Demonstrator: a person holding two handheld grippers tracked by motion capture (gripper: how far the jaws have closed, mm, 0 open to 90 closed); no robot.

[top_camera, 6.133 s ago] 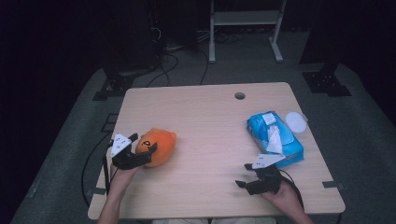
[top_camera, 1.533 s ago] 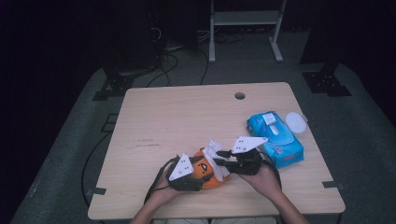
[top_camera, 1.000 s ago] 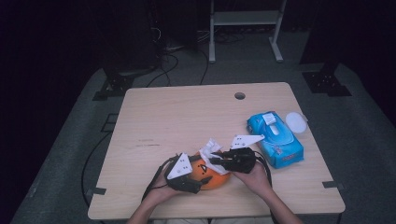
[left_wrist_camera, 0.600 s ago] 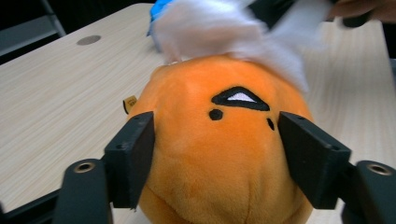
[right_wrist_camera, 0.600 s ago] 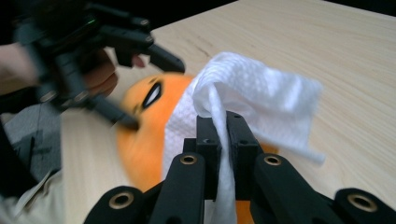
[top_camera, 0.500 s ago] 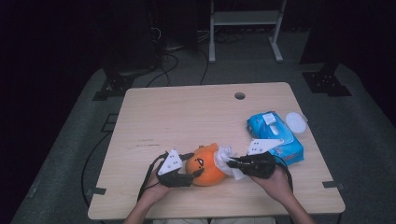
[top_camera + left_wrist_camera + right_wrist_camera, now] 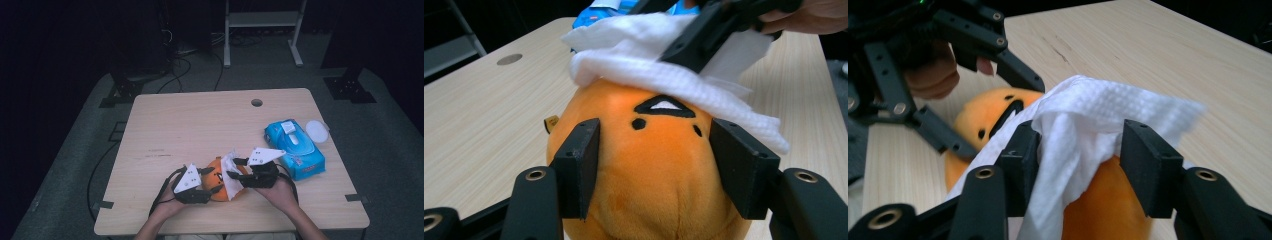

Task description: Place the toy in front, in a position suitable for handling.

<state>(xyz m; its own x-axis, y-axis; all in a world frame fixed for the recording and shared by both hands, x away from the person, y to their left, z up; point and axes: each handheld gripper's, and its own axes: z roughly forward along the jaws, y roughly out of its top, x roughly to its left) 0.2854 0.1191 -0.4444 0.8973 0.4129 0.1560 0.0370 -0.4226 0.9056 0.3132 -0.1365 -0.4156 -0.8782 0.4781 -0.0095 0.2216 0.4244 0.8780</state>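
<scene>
- Orange plush toy [image 7: 218,183] on the near part of the wooden counter [image 7: 200,125], between both hands, close to the front edge.
- White wipe [image 7: 230,172] draped over the toy's top and right side; in the left gripper view [image 7: 664,75] lying across the crown just above the stitched black face.
- Left tongs [image 7: 212,186] clamped on the plush toy [image 7: 649,170], jaws just closed further, both pads pressed into its orange sides.
- Right tongs [image 7: 236,169] spread, jaws just opened further; wipe [image 7: 1083,135] bunched between them, one jaw against the fabric, the other standing just off it, no pinch.
- Blue wipe pack [image 7: 294,147] to the right on the counter, just beside the right hand [image 7: 280,192], flap up.
- Round white lid [image 7: 317,131] touching the pack's far right corner.
</scene>
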